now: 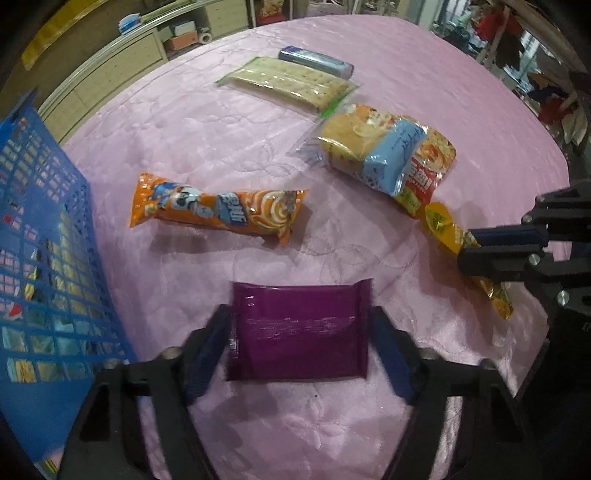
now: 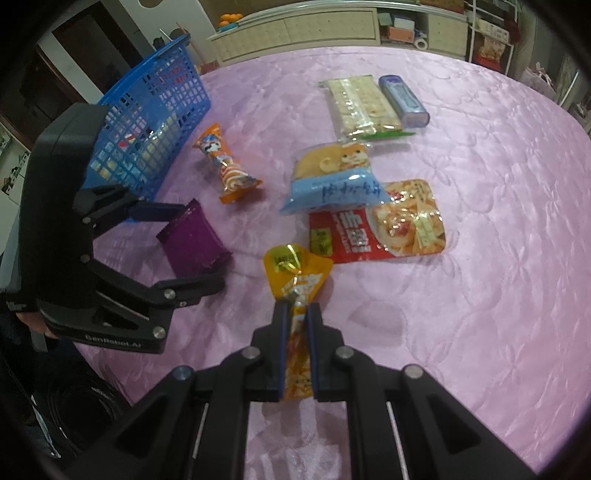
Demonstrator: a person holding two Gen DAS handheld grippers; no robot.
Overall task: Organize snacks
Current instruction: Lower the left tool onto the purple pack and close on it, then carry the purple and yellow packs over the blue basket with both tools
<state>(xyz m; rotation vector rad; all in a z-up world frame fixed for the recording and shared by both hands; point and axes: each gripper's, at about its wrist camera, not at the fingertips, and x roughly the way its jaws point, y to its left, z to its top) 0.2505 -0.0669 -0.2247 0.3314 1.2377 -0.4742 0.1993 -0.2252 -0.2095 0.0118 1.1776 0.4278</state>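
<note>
Covering table: pink quilted cloth (image 1: pixel 221 147) (shelves (image 2: pixel 314 27) behind)

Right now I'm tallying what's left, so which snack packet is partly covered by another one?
The red noodle packet: the blue-and-orange bread bag lies across its upper edge. The other packets lie apart.

snack packets on cloth: 7 | purple packet (image 1: pixel 299 330): 1; between left fingers | yellow pouch (image 2: pixel 295 280): 1; between right fingers | blue basket (image 2: pixel 155 107): 1
</note>
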